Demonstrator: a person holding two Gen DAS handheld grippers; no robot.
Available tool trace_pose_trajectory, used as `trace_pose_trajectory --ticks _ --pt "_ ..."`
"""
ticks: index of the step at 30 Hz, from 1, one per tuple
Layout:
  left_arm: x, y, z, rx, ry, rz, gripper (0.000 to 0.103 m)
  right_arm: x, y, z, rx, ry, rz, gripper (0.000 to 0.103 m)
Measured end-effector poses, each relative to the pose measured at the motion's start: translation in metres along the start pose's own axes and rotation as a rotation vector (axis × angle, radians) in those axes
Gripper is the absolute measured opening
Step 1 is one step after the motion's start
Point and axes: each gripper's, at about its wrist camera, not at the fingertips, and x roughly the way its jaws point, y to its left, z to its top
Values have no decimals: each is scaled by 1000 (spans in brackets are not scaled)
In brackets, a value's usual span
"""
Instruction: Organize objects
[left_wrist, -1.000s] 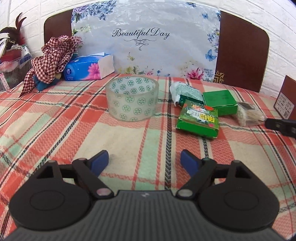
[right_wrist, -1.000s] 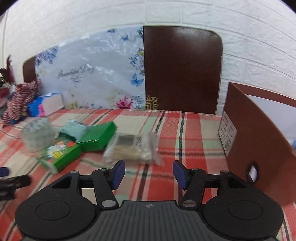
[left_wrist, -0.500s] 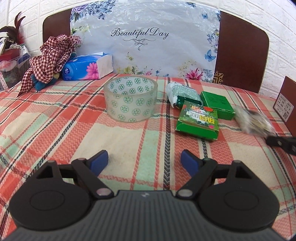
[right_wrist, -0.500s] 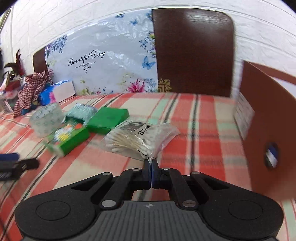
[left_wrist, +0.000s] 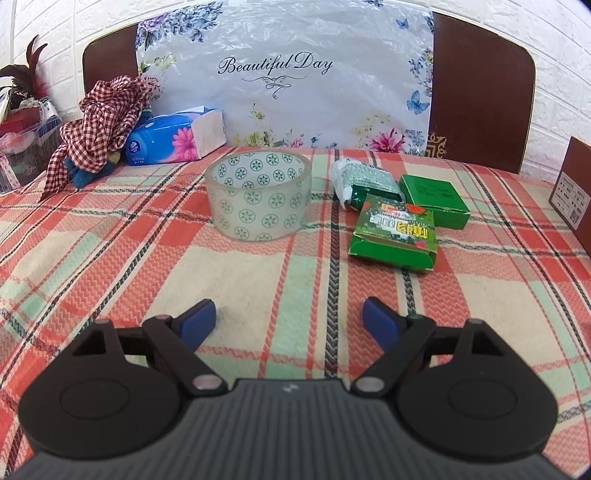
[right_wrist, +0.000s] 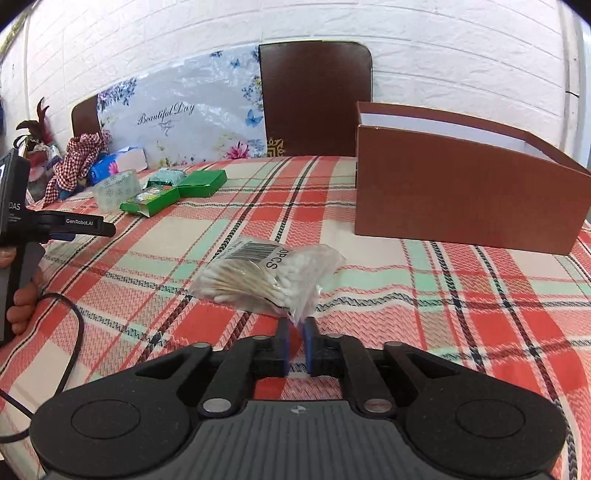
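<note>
The bag of cotton swabs (right_wrist: 269, 275) hangs by one corner of its clear plastic from the right gripper (right_wrist: 295, 334), whose blue pads are pinched close together on that corner; the rest of the bag lies out ahead of the fingers, low over the plaid tablecloth (right_wrist: 461, 321), and whether its far end touches the cloth cannot be told. Beyond it and to the right stands the brown cardboard box (right_wrist: 465, 206), open at the top with a white inner wall showing, well apart from the bag, with bare cloth between them. To the left, farther back, sits a cluster: the printed green box (left_wrist: 393, 232) lying flat with the plain green box (left_wrist: 434, 199) just behind it and a small white-and-green packet (left_wrist: 360, 179) touching both, then the roll of clear tape (left_wrist: 258, 195) with green flower marks standing on its edge side beside them. The left gripper (left_wrist: 288, 321) hovers over bare cloth short of the tape, its jaws spread wide with nothing between them; in the right wrist view a person's hand (right_wrist: 22, 299) grips its handle at the left edge. At the back are a blue tissue pack (left_wrist: 173, 138), a red checked cloth (left_wrist: 99, 125), a floral "Beautiful Day" sheet (left_wrist: 284, 81) and a dark headboard (left_wrist: 484, 99).
</note>
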Motion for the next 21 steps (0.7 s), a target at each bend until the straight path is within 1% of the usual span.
trace_pose_trajectory --ticks 1,4,6,9,10,13,15,19,21 --pt "0 -1 0 3 0 4 89 1 1 0 -7 -1 1 19" --pt "-3 -3 -2 11 -1 16 89 0 8 -2 -44 -12 8 28" --pt "-4 -3 -2 17 -1 21 89 -3 8 -3 -50 -18 9 29" --pt "-5 -5 -3 26 2 32 89 -5 3 -3 -30 -27 17 30" --pt "-6 -7 -3 31 3 41 89 -5 2 -3 -22 -31 17 32" --pt "-12 -16 -6 80 -5 70 89 -8 0 -4 7 -51 14 37" --pt "-17 -22 -8 102 -6 87 89 -9 -1 -5 28 -54 19 37" --pt "-30 -33 -15 120 -1 44 89 -8 -6 -6 54 -56 41 39" --pt "-36 -39 -17 115 16 20 89 -7 -8 -6 63 -55 50 40"
